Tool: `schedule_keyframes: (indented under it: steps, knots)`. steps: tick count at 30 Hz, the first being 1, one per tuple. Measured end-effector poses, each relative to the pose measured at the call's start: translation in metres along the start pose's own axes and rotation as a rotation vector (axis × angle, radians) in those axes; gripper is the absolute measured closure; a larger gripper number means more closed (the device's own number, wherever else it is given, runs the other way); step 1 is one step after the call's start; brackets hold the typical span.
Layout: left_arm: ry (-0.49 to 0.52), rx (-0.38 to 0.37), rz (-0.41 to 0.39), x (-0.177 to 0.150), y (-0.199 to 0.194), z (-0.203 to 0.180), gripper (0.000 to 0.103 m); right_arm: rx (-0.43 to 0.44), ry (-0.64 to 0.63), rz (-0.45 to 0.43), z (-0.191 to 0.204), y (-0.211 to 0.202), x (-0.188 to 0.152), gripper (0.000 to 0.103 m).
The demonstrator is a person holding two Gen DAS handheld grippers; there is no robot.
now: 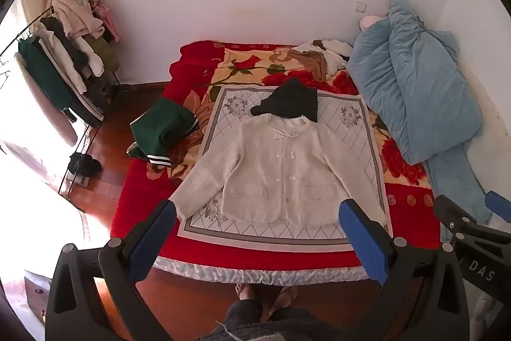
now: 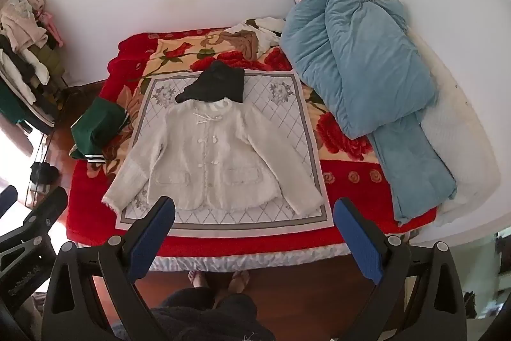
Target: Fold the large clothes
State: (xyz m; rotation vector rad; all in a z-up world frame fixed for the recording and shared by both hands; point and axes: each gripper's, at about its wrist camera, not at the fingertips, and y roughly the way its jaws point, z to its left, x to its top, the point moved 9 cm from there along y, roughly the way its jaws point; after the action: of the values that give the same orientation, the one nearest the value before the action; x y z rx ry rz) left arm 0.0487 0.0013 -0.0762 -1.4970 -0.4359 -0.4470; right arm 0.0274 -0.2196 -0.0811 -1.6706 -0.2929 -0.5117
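Observation:
A cream buttoned cardigan (image 1: 281,168) (image 2: 210,162) lies flat, face up, sleeves spread, on a white patterned mat (image 1: 354,117) (image 2: 284,104) in the middle of the bed. A folded black garment (image 1: 290,101) (image 2: 217,83) rests at its collar. My left gripper (image 1: 258,213) hangs well above the bed's near edge, open and empty. My right gripper (image 2: 255,210) hovers beside it, also open and empty. Each gripper shows at the edge of the other's view: the right one (image 1: 472,222) and the left one (image 2: 28,213).
A red floral blanket (image 1: 143,200) (image 2: 92,206) covers the bed. A folded green garment (image 1: 163,130) (image 2: 95,130) sits at its left edge. A blue quilt (image 1: 415,85) (image 2: 361,59) fills the right side. A laden clothes rack (image 1: 70,53) stands left. The person's feet (image 1: 265,296) are on the wood floor.

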Motion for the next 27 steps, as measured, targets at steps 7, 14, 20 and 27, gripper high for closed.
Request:
schedule_keyframes:
  steps: [7,14,20,27]
  knots:
    - [-0.008,-0.023,-0.003,0.000,0.000,-0.001,0.000,-0.019,-0.002,-0.005,-0.002,-0.002,0.002,0.002]
    - [-0.006,-0.020,-0.008,0.004,-0.001,-0.001,0.000,-0.022,-0.015,-0.010,0.002,-0.005,0.005,0.002]
    - [-0.014,-0.023,-0.005,0.010,-0.002,-0.010,0.000,-0.016,-0.012,-0.011,0.001,-0.006,0.007,0.002]
    - [-0.010,-0.023,-0.011,0.018,0.002,-0.017,0.000,-0.018,-0.014,-0.015,0.004,-0.009,0.008,0.002]
